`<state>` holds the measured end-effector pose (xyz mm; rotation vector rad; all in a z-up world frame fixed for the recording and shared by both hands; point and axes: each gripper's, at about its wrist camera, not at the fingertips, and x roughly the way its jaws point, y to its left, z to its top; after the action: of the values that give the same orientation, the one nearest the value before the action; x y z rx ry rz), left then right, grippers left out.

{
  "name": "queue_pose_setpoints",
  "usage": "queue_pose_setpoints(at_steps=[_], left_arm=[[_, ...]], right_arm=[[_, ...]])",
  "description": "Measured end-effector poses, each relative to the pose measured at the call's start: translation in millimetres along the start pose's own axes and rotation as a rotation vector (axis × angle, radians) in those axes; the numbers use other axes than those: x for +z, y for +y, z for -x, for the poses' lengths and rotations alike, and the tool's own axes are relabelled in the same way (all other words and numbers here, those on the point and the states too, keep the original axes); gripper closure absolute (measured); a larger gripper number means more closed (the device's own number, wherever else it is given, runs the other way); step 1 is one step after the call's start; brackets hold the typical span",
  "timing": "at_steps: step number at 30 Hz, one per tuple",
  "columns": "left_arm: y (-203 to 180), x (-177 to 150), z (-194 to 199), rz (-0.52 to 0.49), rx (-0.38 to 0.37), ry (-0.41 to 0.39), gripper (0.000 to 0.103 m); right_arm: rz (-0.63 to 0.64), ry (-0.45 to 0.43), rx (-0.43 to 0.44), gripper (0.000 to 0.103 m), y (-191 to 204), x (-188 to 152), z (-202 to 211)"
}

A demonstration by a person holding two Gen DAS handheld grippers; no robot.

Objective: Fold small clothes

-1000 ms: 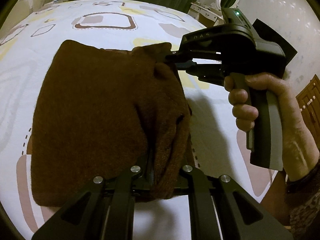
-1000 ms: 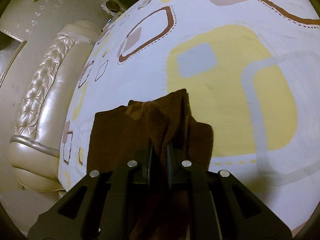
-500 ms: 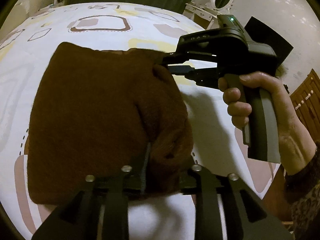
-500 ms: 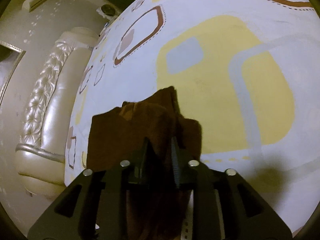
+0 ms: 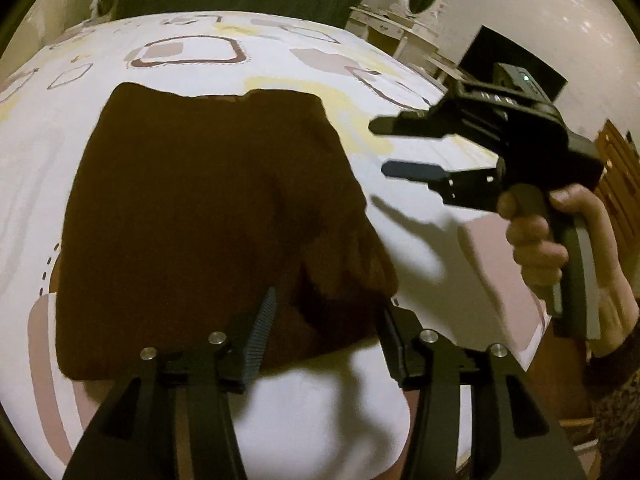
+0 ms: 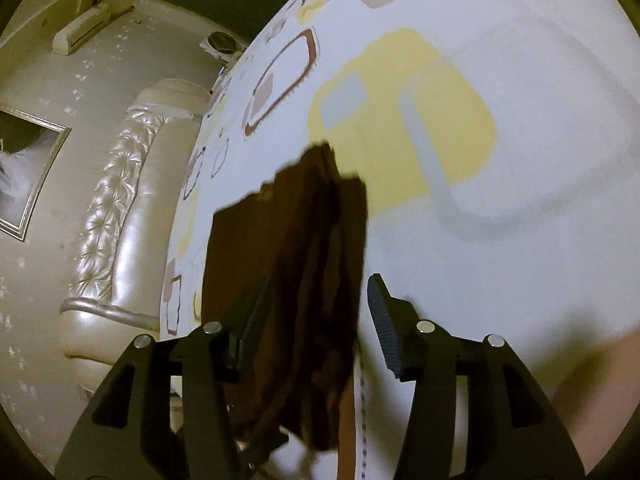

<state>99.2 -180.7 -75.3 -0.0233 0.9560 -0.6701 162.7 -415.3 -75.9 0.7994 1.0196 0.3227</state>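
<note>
A dark brown knitted garment (image 5: 208,220) lies folded on the patterned bed sheet (image 5: 420,248). My left gripper (image 5: 326,312) is open, its fingers spread on either side of the garment's near right corner. My right gripper (image 5: 384,148) shows in the left wrist view, open and empty, hovering to the right of the garment's far right corner. In the right wrist view the garment (image 6: 296,264) lies ahead, between my open right gripper (image 6: 320,300) fingers, seen edge-on with stacked layers.
The bed sheet (image 6: 500,240) has yellow, grey and brown shapes. A padded cream headboard (image 6: 120,208) stands at the left in the right wrist view. A white dresser with an oval mirror (image 5: 420,4) and a dark screen (image 5: 512,64) stand beyond the bed.
Both grippers were shut on the garment's right edge and have opened and let it go. The right gripper has pulled back to the right, away from the cloth.
</note>
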Motion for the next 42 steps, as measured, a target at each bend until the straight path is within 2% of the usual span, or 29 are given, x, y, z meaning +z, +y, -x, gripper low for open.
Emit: queue_pose_setpoints(at_steps=[3, 6, 10, 13, 15, 19, 20, 22, 25, 27, 29, 32, 34, 38, 40, 42], left_arm=[[-12.7, -6.1, 4.0, -0.068, -0.007, -0.012, 0.05], [-29.9, -11.3, 8.0, -0.124, -0.072, -0.016, 0.048], [-27.1, -15.0, 20.5, -0.097, -0.137, -0.038, 0.048], [-1.2, -19.0, 42.8, -0.013, -0.173, -0.08, 0.048], [29.8, -22.6, 57.1, 0.089, -0.197, -0.092, 0.047], [88.8, -28.1, 66.8, 0.256, -0.162, -0.088, 0.046], [103.2, -29.8, 67.0, 0.304, -0.178, -0.082, 0.046], [127.3, -32.1, 62.4, 0.399, -0.269, -0.061, 0.046], [136.5, -29.6, 59.9, 0.444, -0.301, -0.059, 0.046], [138.0, -29.3, 69.4, 0.482, -0.362, -0.111, 0.046], [136.9, -31.6, 85.6, 0.48, -0.4, -0.164, 0.035], [141.8, -31.0, 93.9, 0.477, -0.362, -0.196, 0.029], [148.0, -30.2, 86.3, 0.5, -0.318, -0.171, 0.029], [154.4, -28.7, 64.4, 0.553, -0.295, -0.114, 0.029], [152.6, -26.2, 54.7, 0.543, -0.293, -0.085, 0.029], [155.6, -28.3, 50.0, 0.542, -0.288, -0.057, 0.029]], right_arm=[[-0.014, 0.012, 0.017, 0.052, -4.3, -20.7, 5.4], [-0.033, 0.011, 0.041, 0.05, -7.1, -34.6, 10.1], [-0.055, 0.02, 0.074, 0.048, -9.2, -54.3, 15.8], [-0.054, 0.038, 0.093, 0.048, -7.9, -68.5, 16.3], [-0.049, 0.053, 0.103, 0.047, -5.3, -76.4, 12.1], [-0.067, 0.069, 0.115, 0.047, -6.2, -84.0, -0.1], [-0.072, 0.075, 0.12, 0.047, -6.3, -85.7, -4.6], [-0.073, 0.088, 0.12, 0.047, -5.9, -87.8, -11.7], [-0.072, 0.096, 0.118, 0.047, -5.0, -90.9, -20.6], [-0.073, 0.094, 0.125, 0.047, -4.0, -91.8, -23.5], [-0.07, 0.096, 0.131, 0.047, -3.4, -92.2, -23.6], [-0.072, 0.098, 0.14, 0.047, -4.7, -91.4, -23.6], [-0.075, 0.095, 0.141, 0.047, -6.0, -91.4, -24.0], [-0.063, 0.096, 0.142, 0.048, -3.3, -93.0, -26.0], [-0.04, 0.104, 0.127, 0.057, 1.7, -94.5, -29.2], [-0.032, 0.118, 0.12, 0.072, 1.8, -94.9, -32.4]])
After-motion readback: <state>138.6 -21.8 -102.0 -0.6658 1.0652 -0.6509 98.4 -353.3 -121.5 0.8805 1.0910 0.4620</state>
